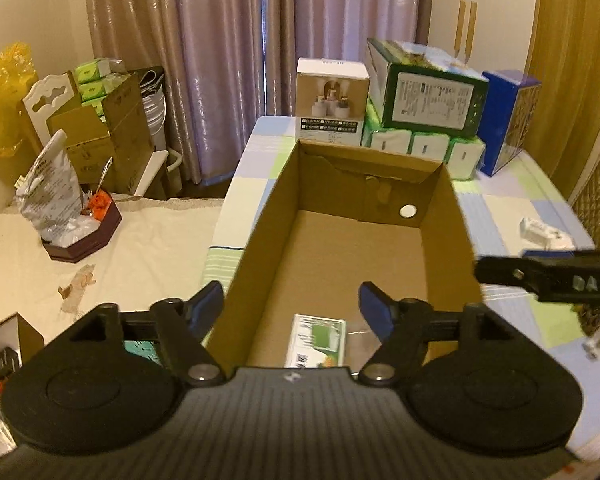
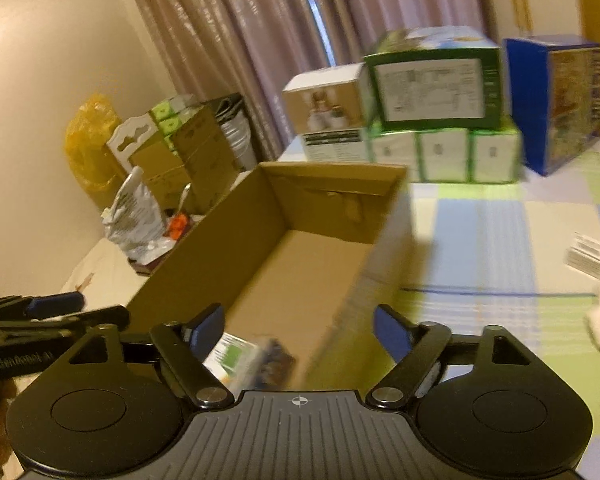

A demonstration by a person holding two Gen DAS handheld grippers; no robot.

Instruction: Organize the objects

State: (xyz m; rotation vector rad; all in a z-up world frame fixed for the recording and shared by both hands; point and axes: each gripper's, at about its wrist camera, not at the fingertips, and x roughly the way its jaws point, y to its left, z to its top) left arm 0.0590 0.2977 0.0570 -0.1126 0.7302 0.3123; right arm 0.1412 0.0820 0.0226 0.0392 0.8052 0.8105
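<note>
An open brown cardboard box (image 1: pixel 260 240) lies lengthwise on a checkered cloth. At its near end lies a small green-and-white carton (image 1: pixel 316 340), seen blurred in the right wrist view as the carton (image 2: pixel 240 356). My left gripper (image 1: pixel 292 306) is open above the box's near end, with one finger outside the left wall and the other over the inside. My right gripper (image 2: pixel 298 320) is open and empty over the near right corner of the box (image 2: pixel 220 240). Each gripper shows in the other's view: the right gripper (image 1: pixel 548 276) and the left gripper (image 2: pixel 40 320).
A small white packet (image 1: pixel 540 234) lies on the cloth to the right of the box. Behind the box stand a white carton (image 1: pixel 332 100), a green carton (image 1: pixel 432 96) on tissue packs, and a blue box (image 1: pixel 508 120). A side table on the left holds a dark red box (image 1: pixel 88 236) and a silver bag.
</note>
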